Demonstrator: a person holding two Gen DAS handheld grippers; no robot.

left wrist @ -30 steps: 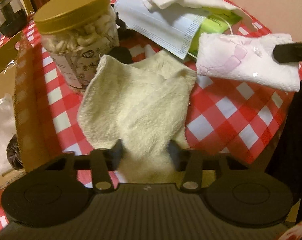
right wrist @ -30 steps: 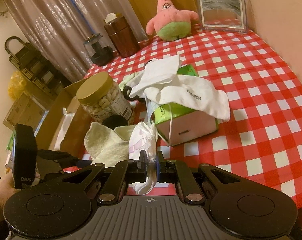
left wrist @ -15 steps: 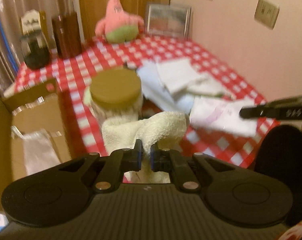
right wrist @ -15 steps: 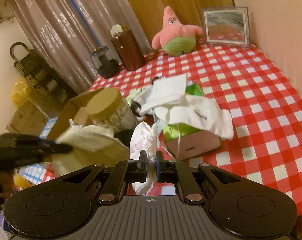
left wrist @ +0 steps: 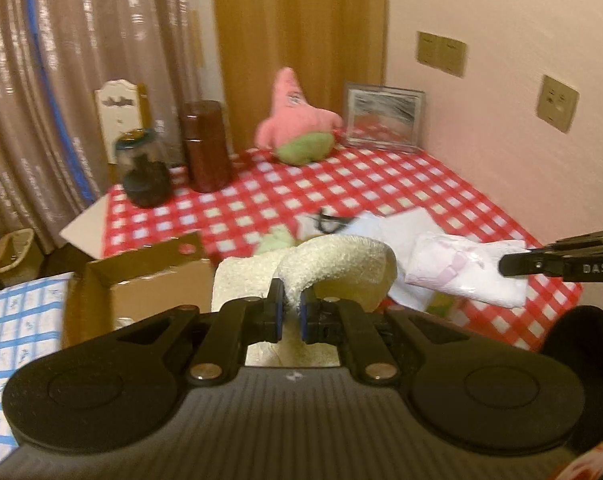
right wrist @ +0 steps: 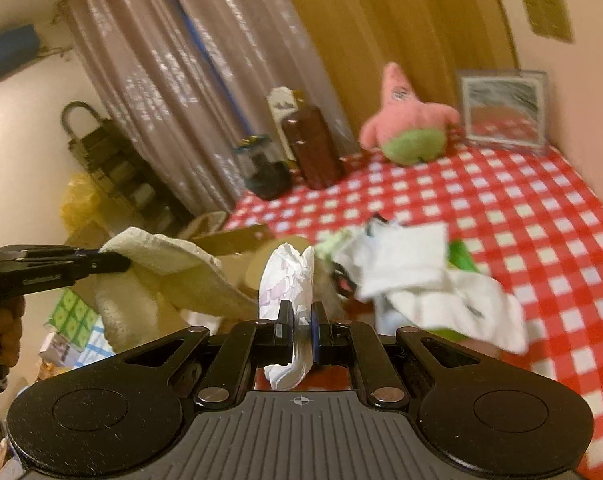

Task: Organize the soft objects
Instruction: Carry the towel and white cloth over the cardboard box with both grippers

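Observation:
My left gripper (left wrist: 288, 312) is shut on a cream terry towel (left wrist: 337, 258) and holds it up above the table edge; the towel also shows in the right wrist view (right wrist: 161, 268), hanging from that gripper (right wrist: 113, 264). My right gripper (right wrist: 300, 334) is shut on a white cloth with pink print (right wrist: 287, 280), lifted off the table. In the left wrist view the cloth (left wrist: 465, 276) hangs from the right gripper (left wrist: 509, 268). White socks (right wrist: 433, 280) lie over a green box on the red checked table (right wrist: 521, 208).
An open cardboard box (left wrist: 149, 288) stands left of the table. A pink starfish plush (left wrist: 297, 128), a framed mirror (left wrist: 383, 118), a brown canister (left wrist: 205, 146) and a dark jar (left wrist: 143, 168) stand at the table's back. A gold-lidded jar is mostly hidden behind the cloths.
My left gripper shut on the cream towel and lifted it off the table. Both grippers rose and tilted up, each with its cloth.

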